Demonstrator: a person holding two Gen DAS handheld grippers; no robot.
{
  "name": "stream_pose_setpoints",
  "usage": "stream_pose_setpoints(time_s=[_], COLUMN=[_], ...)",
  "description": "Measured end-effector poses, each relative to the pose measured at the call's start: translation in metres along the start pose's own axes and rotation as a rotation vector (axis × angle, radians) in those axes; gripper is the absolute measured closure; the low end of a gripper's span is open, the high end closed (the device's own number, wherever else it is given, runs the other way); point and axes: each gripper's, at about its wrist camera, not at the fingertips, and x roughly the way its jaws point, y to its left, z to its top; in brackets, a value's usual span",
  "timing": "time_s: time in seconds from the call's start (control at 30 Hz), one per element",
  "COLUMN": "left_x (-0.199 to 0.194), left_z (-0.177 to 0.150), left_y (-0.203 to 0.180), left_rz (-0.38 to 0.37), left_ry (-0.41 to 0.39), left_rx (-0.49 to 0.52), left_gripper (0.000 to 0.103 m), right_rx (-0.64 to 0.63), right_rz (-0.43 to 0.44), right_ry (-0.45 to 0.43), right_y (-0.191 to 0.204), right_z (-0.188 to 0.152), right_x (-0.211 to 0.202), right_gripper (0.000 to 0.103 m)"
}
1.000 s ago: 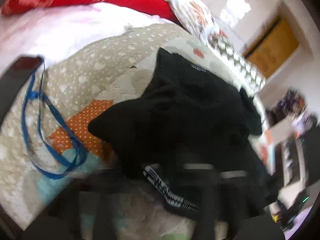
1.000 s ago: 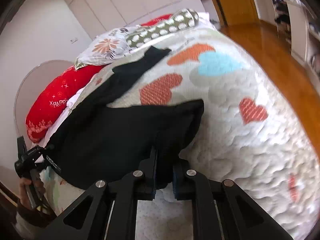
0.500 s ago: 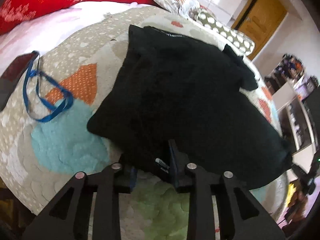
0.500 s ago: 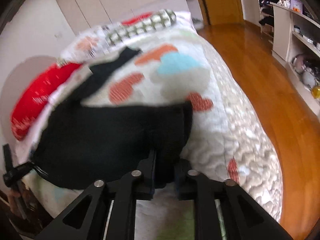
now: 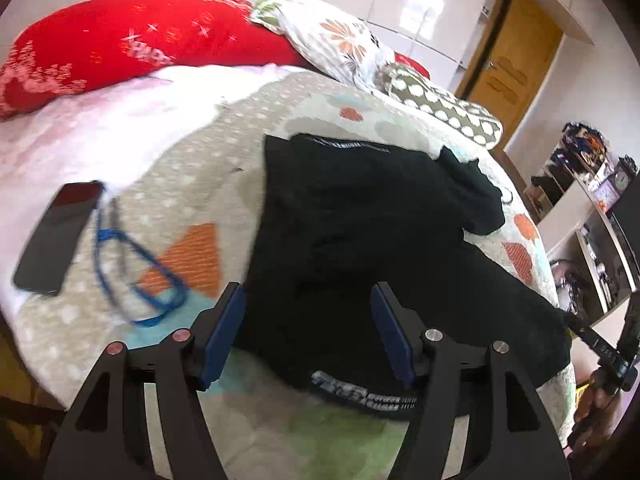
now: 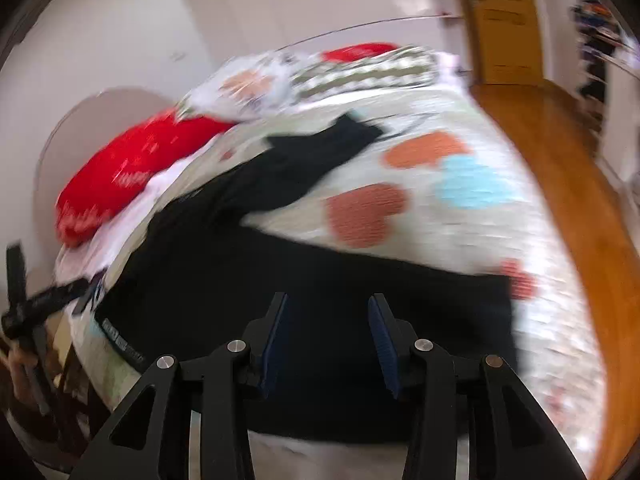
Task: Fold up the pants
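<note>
Black pants [image 5: 360,248] lie on the quilted bed, folded over, with a white-lettered waistband [image 5: 362,394] at the near edge. My left gripper [image 5: 306,300] is open just above the near edge of the pants, holding nothing. In the right wrist view the pants [image 6: 320,280] spread across the bed with one leg reaching toward the pillows. My right gripper [image 6: 326,312] is open over the near part of the pants, empty. The right wrist view is blurred.
A dark phone [image 5: 56,236] and a blue lanyard [image 5: 136,272] lie on the quilt left of the pants. A red pillow [image 5: 132,44], a floral pillow [image 5: 332,40] and a dotted pillow [image 5: 440,112] line the headboard. Wooden floor [image 6: 560,160] and shelves [image 5: 592,248] are to the right.
Both grippers opened and let go of the pants, which now lie on the bed. Both grippers pulled back a little.
</note>
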Motion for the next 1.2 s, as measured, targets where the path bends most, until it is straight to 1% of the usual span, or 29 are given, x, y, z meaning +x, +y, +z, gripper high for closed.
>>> stream_pose_setpoints(time_s=[0.1, 0.2, 0.23, 0.3, 0.37, 0.4, 0.47, 0.5, 0.53, 0.57, 0.6, 0.67, 0.7, 0.73, 0.77, 0.83, 0.9, 0.97, 1.13, 1.2], left_x=[0.027, 0.050, 0.054, 0.054, 0.053, 0.052, 0.045, 0.042, 0.042, 0.043, 0.047, 0.060, 0.068, 0.079, 0.095, 0.121, 0.149, 0.166, 0.213, 0.232], left_z=[-0.003, -0.011, -0.013, -0.014, -0.008, -0.003, 0.012, 0.023, 0.034, 0.045, 0.058, 0.085, 0.095, 0.106, 0.120, 0.138, 0.155, 0.161, 0.172, 0.169], left_y=[-0.006, -0.004, -0.003, -0.006, -0.008, -0.007, -0.003, -0.001, 0.001, 0.002, 0.003, 0.005, 0.006, 0.006, 0.007, 0.007, 0.003, -0.002, -0.023, -0.033], left_rz=[0.003, 0.032, 0.036, 0.032, 0.032, 0.024, -0.003, -0.018, -0.032, -0.049, -0.075, -0.084, -0.093, -0.113, -0.133, -0.133, -0.121, -0.091, -0.080, -0.026], left_ry=[0.045, 0.082, 0.080, 0.064, 0.090, 0.098, 0.075, 0.050, 0.032, 0.025, 0.025, 0.012, 0.009, 0.020, 0.053, 0.112, 0.154, 0.178, 0.273, 0.313], left_rx=[0.012, 0.015, 0.022, 0.053, 0.073, 0.078, 0.069, 0.058, 0.048, 0.044, 0.051, 0.064, 0.071, 0.081, 0.087, 0.097, 0.143, 0.188, 0.295, 0.370], left_gripper=[0.039, 0.038, 0.036, 0.021, 0.020, 0.020, 0.020, 0.019, 0.018, 0.016, 0.016, 0.015, 0.015, 0.015, 0.015, 0.015, 0.015, 0.015, 0.015, 0.014], right_rx=[-0.043, -0.083, -0.090, -0.104, -0.110, -0.114, -0.138, -0.158, -0.171, -0.188, -0.207, -0.224, -0.234, -0.242, -0.252, -0.276, -0.291, -0.299, -0.272, -0.246], right_rz=[0.049, 0.050, 0.044, 0.040, 0.050, 0.056, 0.056, 0.046, 0.040, 0.037, 0.034, 0.027, 0.033, 0.033, 0.024, -0.006, -0.031, -0.059, -0.101, -0.087], right_ry=[0.053, 0.112, 0.136, 0.143, 0.170, 0.175, 0.136, 0.108, 0.094, 0.075, 0.054, 0.046, 0.048, 0.047, 0.046, 0.054, 0.064, 0.074, 0.107, 0.121], right_y=[0.022, 0.034, 0.035, 0.034, 0.036, 0.037, 0.038, 0.040, 0.043, 0.046, 0.050, 0.058, 0.063, 0.069, 0.074, 0.083, 0.089, 0.091, 0.074, 0.065], right_z=[-0.002, -0.008, -0.012, -0.014, -0.006, 0.003, 0.022, 0.039, 0.050, 0.065, 0.084, 0.112, 0.127, 0.138, 0.150, 0.168, 0.181, 0.190, 0.204, 0.207], right_x=[0.032, 0.059, 0.068, 0.077, 0.076, 0.075, 0.071, 0.071, 0.074, 0.079, 0.087, 0.105, 0.117, 0.129, 0.141, 0.169, 0.193, 0.217, 0.260, 0.271], right_gripper=[0.060, 0.060, 0.059, 0.058, 0.057, 0.057, 0.052, 0.045, 0.042, 0.042, 0.042, 0.038, 0.034, 0.033, 0.033, 0.033, 0.033, 0.033, 0.033, 0.035])
